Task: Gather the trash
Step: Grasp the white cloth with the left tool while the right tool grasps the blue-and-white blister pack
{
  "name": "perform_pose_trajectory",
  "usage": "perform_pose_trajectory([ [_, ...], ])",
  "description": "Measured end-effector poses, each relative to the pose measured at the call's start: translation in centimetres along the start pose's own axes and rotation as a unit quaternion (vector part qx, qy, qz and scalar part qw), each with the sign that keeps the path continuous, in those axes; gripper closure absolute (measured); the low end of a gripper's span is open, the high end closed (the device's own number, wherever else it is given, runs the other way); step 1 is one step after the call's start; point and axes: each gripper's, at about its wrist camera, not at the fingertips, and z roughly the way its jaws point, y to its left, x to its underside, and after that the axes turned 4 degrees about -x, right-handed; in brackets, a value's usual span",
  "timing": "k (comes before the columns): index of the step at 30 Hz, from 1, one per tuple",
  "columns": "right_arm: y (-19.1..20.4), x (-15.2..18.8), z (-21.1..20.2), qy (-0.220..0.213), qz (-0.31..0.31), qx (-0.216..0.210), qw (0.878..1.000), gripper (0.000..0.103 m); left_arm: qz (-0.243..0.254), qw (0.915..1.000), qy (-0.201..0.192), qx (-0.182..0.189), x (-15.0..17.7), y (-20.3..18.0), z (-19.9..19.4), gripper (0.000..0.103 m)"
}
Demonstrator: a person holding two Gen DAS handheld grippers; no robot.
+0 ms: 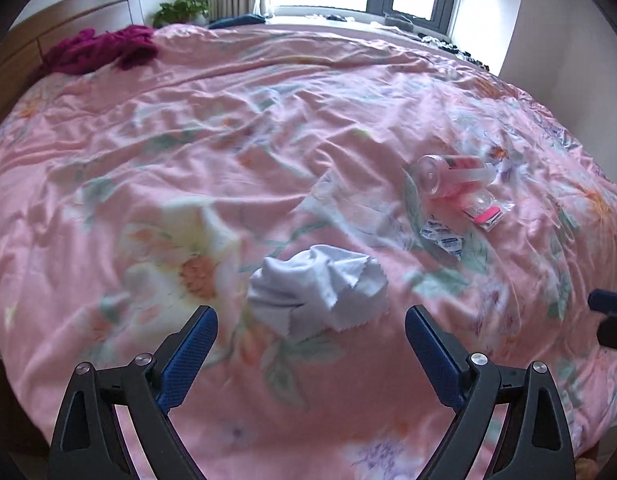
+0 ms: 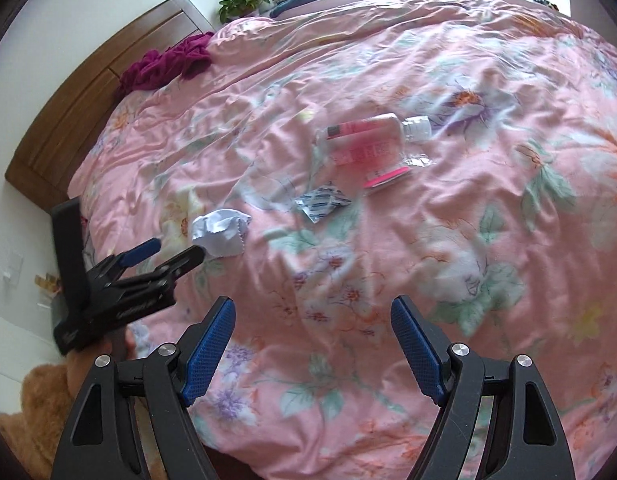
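Note:
A crumpled white tissue (image 1: 320, 290) lies on the pink floral bedspread (image 1: 188, 140), just ahead of my open left gripper (image 1: 311, 316). It also shows in the right wrist view (image 2: 220, 232), where the left gripper (image 2: 176, 250) hovers at its near edge. Farther right lie a clear plastic bottle with a pink label (image 1: 448, 176), a blue-and-white sachet (image 1: 444, 238) and a small pink-edged wrapper (image 1: 486, 210). In the right wrist view the bottle (image 2: 368, 140), sachet (image 2: 322, 202) and wrapper (image 2: 388, 178) lie well ahead of my open, empty right gripper (image 2: 312, 320).
A magenta garment (image 1: 104, 50) lies near the wooden headboard (image 1: 40, 28). A potted plant (image 1: 184, 10) and a cluttered windowsill (image 1: 348, 18) are beyond the bed. A brown plush toy (image 2: 32, 408) sits by the bed's near left edge.

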Motion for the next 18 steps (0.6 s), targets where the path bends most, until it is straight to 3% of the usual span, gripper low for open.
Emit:
perform_pose_trajectory([
  [5,-0.8,0.1,0.6,0.005,0.009,-0.015,1.0,0.024,0.001,0.9999,0.007,0.013,0.0,-1.3,1.4,0.008],
  [8,-1.2,0.3,0.8,0.007,0.012,-0.017,1.0,0.024,-0.001,0.9992,0.008,0.039,0.0,-1.7,2.7,0.008],
  [9,-1.3,0.3,0.8,0.008,0.012,-0.018,1.0,0.024,-0.004,0.9989,0.01,0.046,0.0,-1.7,3.0,0.015],
  [12,-1.4,0.2,0.9,0.008,0.013,-0.019,1.0,0.024,-0.018,0.998,0.026,0.055,0.2,-1.6,4.0,0.069],
  [16,-1.0,-0.2,1.2,0.009,0.011,-0.027,1.0,0.024,-0.03,0.9959,0.028,0.081,0.7,-1.2,3.8,0.085],
  [18,-0.5,-0.6,1.5,0.011,0.006,-0.029,1.0,0.024,-0.032,0.9956,0.026,0.084,0.9,-1.0,3.4,0.088],
])
